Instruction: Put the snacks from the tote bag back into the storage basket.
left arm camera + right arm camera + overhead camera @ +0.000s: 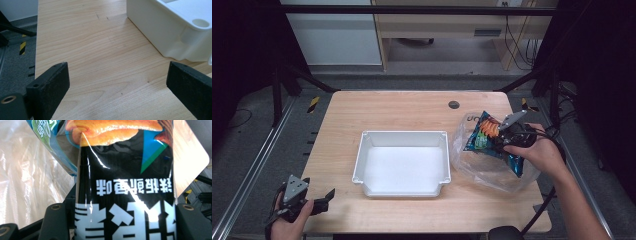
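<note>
A blue and black snack bag point(484, 135) with orange pictures sticks out of a crumpled clear plastic bag point(472, 170) on the right side of the table. My right gripper point(504, 140) is shut on the snack bag's end. In the right gripper view, the snack bag point(125, 182), printed with white characters, sits pinched in my right gripper point(122, 225), with the clear plastic bag point(30, 175) behind it. An empty white tray point(404, 134) stands mid-table. My left gripper point(326, 199) rests open near the front left corner, and in its own view my left gripper point(117, 87) holds nothing, the tray's wall point(160, 32) ahead to the right.
The wooden table point(402, 110) has a round cable hole point(454, 104) near its far edge. Bare wood lies left of the tray and behind it. Dark frame posts and a grey floor surround the table.
</note>
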The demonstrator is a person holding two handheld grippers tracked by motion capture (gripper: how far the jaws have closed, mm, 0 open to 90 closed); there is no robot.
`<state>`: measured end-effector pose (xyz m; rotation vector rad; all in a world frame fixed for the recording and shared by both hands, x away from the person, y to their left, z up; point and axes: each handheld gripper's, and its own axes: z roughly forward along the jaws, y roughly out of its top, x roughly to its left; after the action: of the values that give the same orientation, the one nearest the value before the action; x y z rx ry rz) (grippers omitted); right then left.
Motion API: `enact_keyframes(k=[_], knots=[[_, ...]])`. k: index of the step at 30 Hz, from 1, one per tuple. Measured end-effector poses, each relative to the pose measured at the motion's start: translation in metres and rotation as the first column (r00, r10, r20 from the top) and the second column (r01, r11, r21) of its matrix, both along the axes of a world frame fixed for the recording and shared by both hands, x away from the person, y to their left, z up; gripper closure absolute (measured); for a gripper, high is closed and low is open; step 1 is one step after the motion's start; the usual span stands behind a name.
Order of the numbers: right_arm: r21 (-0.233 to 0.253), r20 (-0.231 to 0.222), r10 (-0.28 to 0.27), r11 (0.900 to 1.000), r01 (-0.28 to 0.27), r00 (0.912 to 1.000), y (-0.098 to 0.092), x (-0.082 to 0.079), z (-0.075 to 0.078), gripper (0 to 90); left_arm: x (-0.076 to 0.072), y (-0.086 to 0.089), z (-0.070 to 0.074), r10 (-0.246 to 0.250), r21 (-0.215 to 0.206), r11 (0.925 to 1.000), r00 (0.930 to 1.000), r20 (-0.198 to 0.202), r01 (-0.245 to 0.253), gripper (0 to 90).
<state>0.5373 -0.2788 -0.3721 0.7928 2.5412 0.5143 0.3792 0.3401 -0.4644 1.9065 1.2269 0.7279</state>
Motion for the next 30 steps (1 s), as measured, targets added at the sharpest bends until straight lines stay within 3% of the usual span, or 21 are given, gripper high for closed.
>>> enact_keyframes(k=[12,30], knots=[[0.076,0.063,-0.007,0.997,0.003,0.998,-0.007,-0.012,0.017,40.7,0.0,0.0,0.0,0.0,0.001,1.0,1.0,-0.001,0.0,4.2],[0.14,0.121,-0.022,0.99,0.005,0.9924,-0.012,-0.025,0.03,41.2,0.0,-0.001,0.0,-0.002,-0.001,1.0,1.0,-0.003,0.002,4.2]])
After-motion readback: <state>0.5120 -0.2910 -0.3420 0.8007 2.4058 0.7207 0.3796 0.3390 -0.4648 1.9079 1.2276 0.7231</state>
